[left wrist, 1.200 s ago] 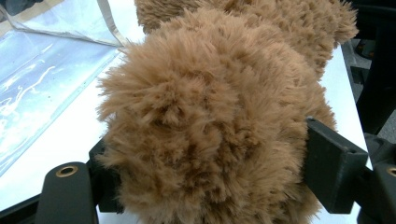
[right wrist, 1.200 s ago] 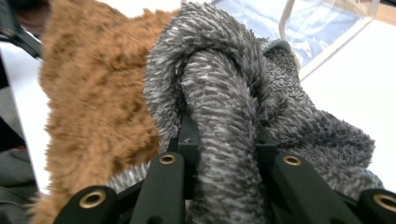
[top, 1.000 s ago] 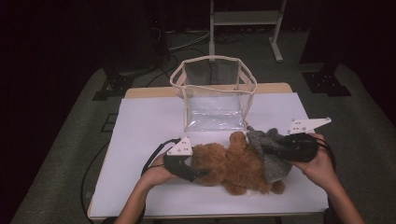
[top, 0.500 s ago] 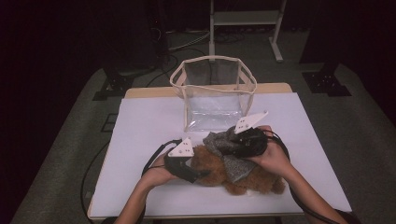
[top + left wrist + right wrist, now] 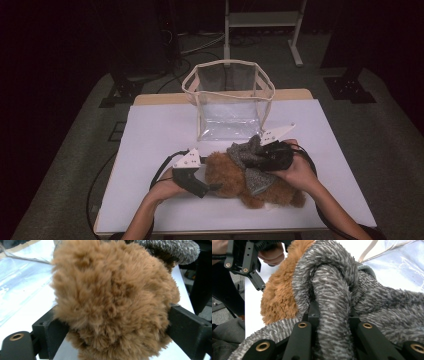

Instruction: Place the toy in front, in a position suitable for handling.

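Observation:
A brown plush bear [image 5: 226, 176] lies on its side on the white table [image 5: 155, 130]. My left gripper [image 5: 212, 187] is shut on the bear's furry head [image 5: 112, 300], which bulges between the two black jaws. My right gripper [image 5: 257, 162] is shut on a bunched fold of grey knit cloth [image 5: 332, 290]. That cloth [image 5: 246, 156] is draped over the bear's middle, just right of the head. In the right gripper view, brown fur [image 5: 278, 295] shows beside the knit, with the left gripper [image 5: 244, 260] and its hand beyond. An edge of the knit [image 5: 172, 247] also shows behind the head.
A clear plastic bag [image 5: 230, 102] with a beige rim stands open at the back middle of the table, just behind the bear. Bare tabletop lies to the left and right. Dark floor, cables and a metal stand surround the table.
My right gripper has carried the grey knit leftward, from the bear's right end to over its middle near the head. The left gripper has stayed on the head.

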`<state>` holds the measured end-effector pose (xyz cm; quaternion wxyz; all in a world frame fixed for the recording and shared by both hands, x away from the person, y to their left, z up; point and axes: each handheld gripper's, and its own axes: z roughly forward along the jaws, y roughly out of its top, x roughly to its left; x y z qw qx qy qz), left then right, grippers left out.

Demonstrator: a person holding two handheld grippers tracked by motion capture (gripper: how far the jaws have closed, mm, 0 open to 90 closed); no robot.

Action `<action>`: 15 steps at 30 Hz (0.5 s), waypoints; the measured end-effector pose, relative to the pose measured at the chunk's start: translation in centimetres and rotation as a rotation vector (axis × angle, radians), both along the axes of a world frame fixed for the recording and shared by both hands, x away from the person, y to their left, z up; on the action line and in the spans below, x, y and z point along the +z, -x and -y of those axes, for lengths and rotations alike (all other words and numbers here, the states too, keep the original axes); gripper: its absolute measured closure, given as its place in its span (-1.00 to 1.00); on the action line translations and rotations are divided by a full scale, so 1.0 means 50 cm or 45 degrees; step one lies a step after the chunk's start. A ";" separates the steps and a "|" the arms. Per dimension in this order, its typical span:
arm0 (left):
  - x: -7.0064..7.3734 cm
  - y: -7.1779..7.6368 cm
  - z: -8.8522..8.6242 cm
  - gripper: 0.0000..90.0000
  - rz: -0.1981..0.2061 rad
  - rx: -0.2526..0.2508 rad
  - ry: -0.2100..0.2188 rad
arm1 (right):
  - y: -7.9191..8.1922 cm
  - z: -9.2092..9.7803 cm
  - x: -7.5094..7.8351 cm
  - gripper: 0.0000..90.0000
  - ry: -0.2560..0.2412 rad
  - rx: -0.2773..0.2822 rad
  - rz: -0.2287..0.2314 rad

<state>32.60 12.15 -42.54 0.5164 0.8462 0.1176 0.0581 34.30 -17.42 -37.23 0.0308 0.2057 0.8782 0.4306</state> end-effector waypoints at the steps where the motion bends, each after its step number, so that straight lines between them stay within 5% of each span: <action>1: -0.004 -0.001 -0.002 -0.81 -0.011 -0.005 0.019 | 0.001 0.001 0.000 0.63 -0.001 -0.001 -0.001; 5: -0.025 -0.002 -0.003 -0.87 -0.064 -0.006 0.060 | 0.008 0.001 -0.001 0.64 0.002 0.002 0.003; 15: -0.045 -0.002 0.008 -0.98 -0.094 -0.013 0.028 | 0.018 0.008 -0.003 0.65 0.008 0.012 -0.003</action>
